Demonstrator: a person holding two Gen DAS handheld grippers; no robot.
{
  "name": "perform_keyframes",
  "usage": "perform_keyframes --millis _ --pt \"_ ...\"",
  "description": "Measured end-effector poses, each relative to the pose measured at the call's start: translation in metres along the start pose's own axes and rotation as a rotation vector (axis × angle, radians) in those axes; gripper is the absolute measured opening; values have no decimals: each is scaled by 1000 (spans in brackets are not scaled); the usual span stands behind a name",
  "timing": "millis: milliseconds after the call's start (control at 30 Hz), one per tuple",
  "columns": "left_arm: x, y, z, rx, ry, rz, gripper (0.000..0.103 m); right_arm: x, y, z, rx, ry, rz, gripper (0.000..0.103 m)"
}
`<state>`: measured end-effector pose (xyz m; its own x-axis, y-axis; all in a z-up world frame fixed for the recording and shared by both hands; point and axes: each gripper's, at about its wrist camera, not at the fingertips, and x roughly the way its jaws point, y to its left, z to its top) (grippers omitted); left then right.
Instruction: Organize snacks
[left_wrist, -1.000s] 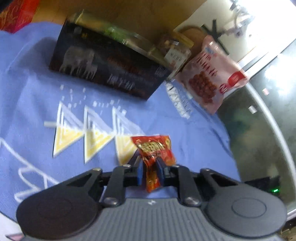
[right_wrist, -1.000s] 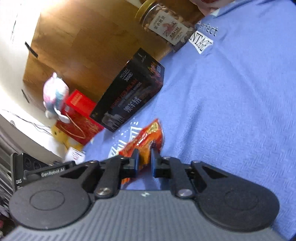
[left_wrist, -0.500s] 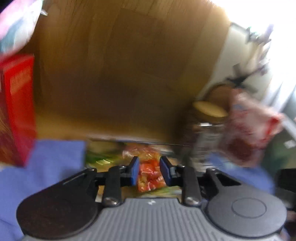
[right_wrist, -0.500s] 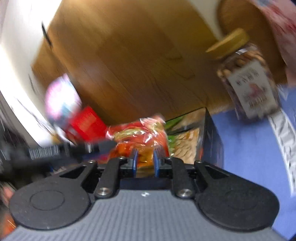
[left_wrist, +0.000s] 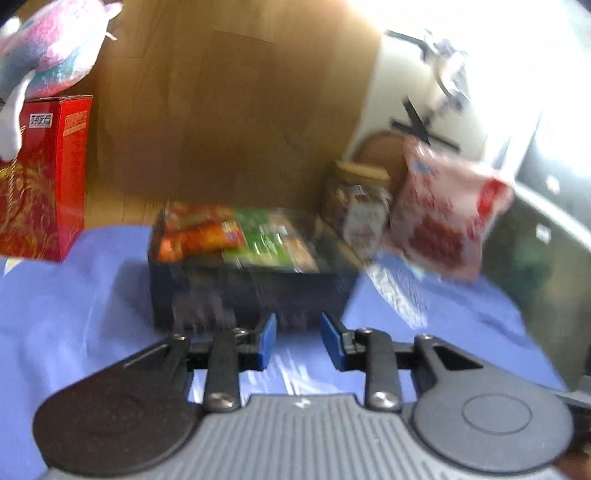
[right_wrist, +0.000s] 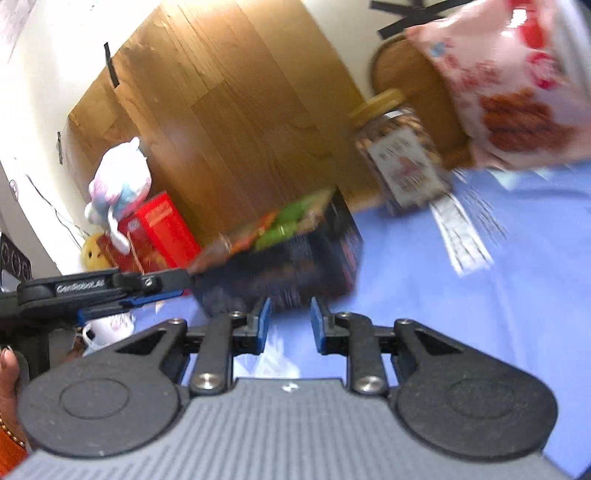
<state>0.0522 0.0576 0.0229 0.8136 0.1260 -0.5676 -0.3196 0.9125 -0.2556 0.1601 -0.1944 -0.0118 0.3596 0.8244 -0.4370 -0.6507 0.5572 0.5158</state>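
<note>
Hand-held grippers (left_wrist: 298, 341) before snack-filled black box (left_wrist: 255, 295)

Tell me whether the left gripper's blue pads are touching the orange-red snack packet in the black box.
Apart. The left wrist view shows the left gripper open and empty over blue cloth, while the orange-red snack packet lies up in the black box.

A: Where does the light come in?

B: From the upper right in the left wrist view; the white wall (left_wrist: 491, 66) there is blown out to glare. The wooden panel (right_wrist: 229, 110) carries a warm bright patch.

A: Sharpness?

B: Poor. The dark box (left_wrist: 255, 284), jar (right_wrist: 402, 155) and pink bag (left_wrist: 447, 218) are smeared by motion blur. The near tool bodies stay crisp. Fisheye bending curves the edges.
</note>
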Motion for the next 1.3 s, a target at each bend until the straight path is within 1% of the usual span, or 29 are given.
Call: perform_keyframes --millis 33,67,133,167,200,300,400,533,633,767,833,867,1000,1133,1300 --pt "-7 -11 -10 -3 29 19 28 -10 2 -8 19 8 -21 28" --pt "-15 -19 -17 -6 48 17 28 -23 4 -15 46 18 -27 28" --pt "-32 -36 -31 1 73 11 36 -40 10 -22 77 25 -32 28" --pt "-38 -41 -36 12 73 20 44 -48 14 -25 73 17 -32 29" --pt "-46 -48 -43 30 63 40 48 -57 18 -27 64 3 -38 29" --pt "-62 -62 -58 54 66 90 49 -79 30 -33 57 -26 -31 36" --pt "-77 -68 -69 41 75 111 49 -94 37 -38 58 -43 -5 37" --pt "-97 -74 -76 45 48 166 53 -110 44 -47 52 -50 15 37" --pt "-108 -76 -81 33 33 180 53 -121 45 -57 72 -47 33 37" --pt "-113 -78 -89 14 12 178 54 -129 50 -74 62 -11 8 39" --pt "-111 -82 -94 28 9 197 54 -134 50 -82 59 -5 -9 48" --pt "-110 -85 -96 39 9 211 55 -136 50 -85 56 -6 -16 48" --pt "-105 -90 -99 56 17 242 56 -143 45 -90 61 -11 -31 49" --pt "-107 -96 -101 73 -15 282 59 -150 41 -89 57 -19 -44 49" --pt "-102 -102 -99 83 -3 287 59 -157 35 -89 60 -35 -52 50"
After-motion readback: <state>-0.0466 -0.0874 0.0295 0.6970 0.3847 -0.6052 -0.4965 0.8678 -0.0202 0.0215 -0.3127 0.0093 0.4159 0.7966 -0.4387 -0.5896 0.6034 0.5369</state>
